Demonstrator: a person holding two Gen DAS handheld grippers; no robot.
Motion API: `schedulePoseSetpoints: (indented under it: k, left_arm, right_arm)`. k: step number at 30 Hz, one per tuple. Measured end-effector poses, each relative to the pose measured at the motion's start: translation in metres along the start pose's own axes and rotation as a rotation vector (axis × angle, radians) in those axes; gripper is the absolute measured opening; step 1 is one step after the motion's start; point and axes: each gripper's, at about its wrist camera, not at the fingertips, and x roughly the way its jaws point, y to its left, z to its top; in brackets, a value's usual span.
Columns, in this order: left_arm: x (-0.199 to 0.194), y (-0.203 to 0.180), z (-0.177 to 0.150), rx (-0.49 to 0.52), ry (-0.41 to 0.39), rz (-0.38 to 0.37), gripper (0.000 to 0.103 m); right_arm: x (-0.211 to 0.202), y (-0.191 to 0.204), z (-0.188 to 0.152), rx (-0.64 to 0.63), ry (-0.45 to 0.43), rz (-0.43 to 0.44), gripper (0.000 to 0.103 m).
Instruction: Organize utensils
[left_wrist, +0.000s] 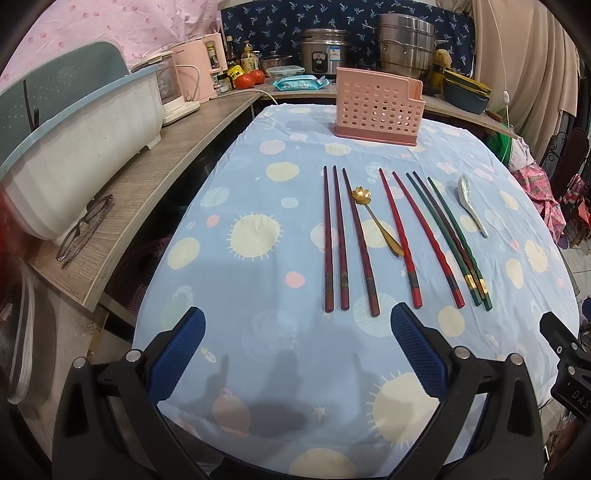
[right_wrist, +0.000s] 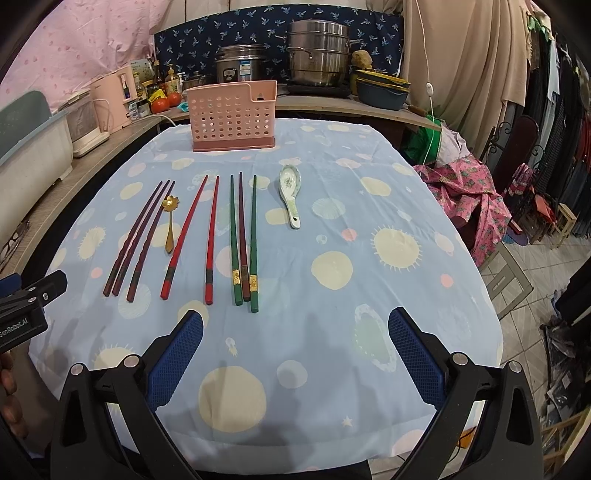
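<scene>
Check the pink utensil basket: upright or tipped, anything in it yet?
Upright: the pink basket stands on its base at the table's far end. Seemingly empty; nothing sticks out, holes show nothing inside. Chopsticks lie on the cloth.

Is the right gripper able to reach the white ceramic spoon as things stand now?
Probably yes. The right gripper is open and holds nothing, and only bare tablecloth lies between it and the white ceramic spoon. The spoon lies apart from the green chopsticks, so nothing crowds it.

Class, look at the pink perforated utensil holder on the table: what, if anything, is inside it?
Through the holes of the pink utensil holder no utensil shows, and nothing sticks out above its rim. Its floor is hidden by the solid base band, so something small lying there cannot be ruled out.
</scene>
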Motion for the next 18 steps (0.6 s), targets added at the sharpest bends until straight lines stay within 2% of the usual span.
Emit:
schedulePoseSetpoints:
  k: [18]
  left_arm:
    - [-0.0011, -0.0008, -0.0016, 0.000, 0.001, 0.000, 0.096]
  right_arm:
    - [-0.0018, -0.0012, 0.0000, 0.002, -0.002, 0.002, 0.096]
